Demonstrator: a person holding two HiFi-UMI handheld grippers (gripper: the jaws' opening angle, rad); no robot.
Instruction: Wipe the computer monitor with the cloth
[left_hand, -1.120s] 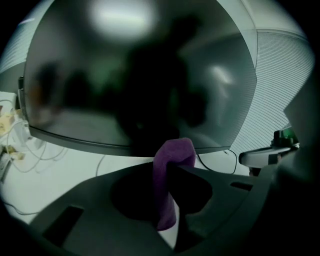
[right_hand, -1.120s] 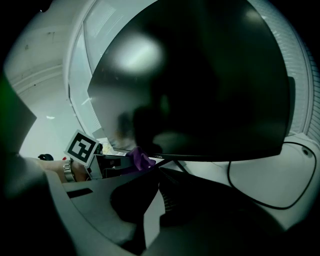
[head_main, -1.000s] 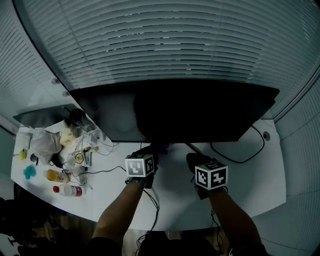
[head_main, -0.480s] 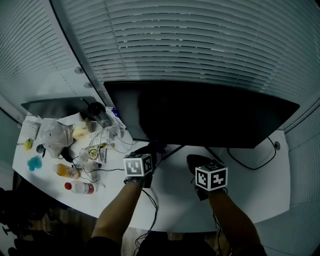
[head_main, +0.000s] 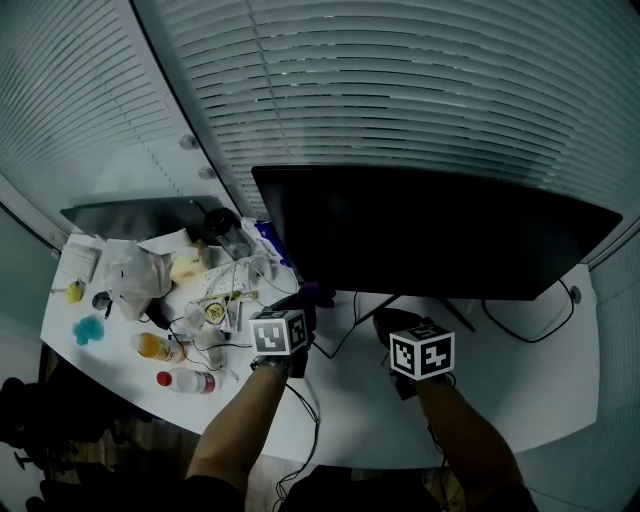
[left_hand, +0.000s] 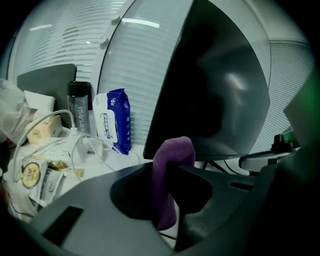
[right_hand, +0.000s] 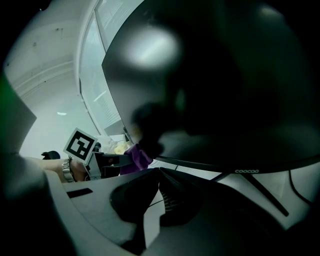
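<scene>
Purple cloth (left_hand: 167, 185) sits pinched in the jaws of my left gripper (head_main: 301, 304), aimed at the monitor (head_main: 440, 235) for wiping. My right gripper (right_hand: 159, 175) idles, jaws pressed together, empty.

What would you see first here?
The big black monitor fills the back of the white desk. Just below it, the left gripper is shut on a purple cloth. A messy pile of bottles, bags and cables crowds the desk's left end.

Dark left gripper (head_main: 306, 299) and right gripper (head_main: 386, 319), black-and-white marker cubes (head_main: 279, 332), metal wristwatch (right_hand: 67, 170).
</scene>
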